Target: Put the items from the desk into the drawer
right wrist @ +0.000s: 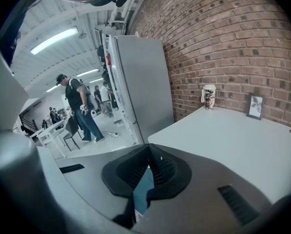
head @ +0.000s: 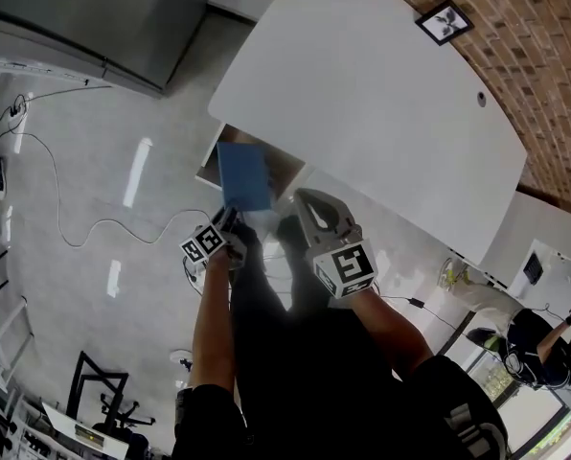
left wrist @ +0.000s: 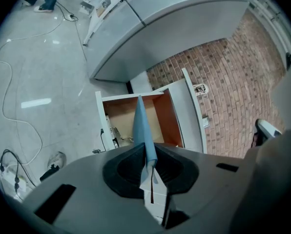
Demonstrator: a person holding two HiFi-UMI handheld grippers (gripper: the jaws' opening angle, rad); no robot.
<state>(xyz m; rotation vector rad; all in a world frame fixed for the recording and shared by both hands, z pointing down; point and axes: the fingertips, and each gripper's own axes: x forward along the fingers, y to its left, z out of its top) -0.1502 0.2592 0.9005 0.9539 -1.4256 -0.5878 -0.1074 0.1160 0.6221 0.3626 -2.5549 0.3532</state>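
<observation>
A thin blue book (head: 244,174) is gripped edge-on between the clamped jaws of the left gripper (head: 230,215), over the open drawer (left wrist: 116,112) set under the white desk (head: 381,94). The right gripper (head: 308,202) is seen just beside it, its jaws pressed together on nothing.

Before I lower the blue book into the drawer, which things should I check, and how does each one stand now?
1. Left gripper clamped on the blue book: ok.
2. Drawer open: ok.
3. Book held over the drawer opening: ok.
4. Free room on the drawer floor: cannot tell; the book hides part of it.
5. Right gripper shut, empty, beside the book: ok.
6. Desk cleared: not ok; a picture frame and a cup stand on it.
</observation>
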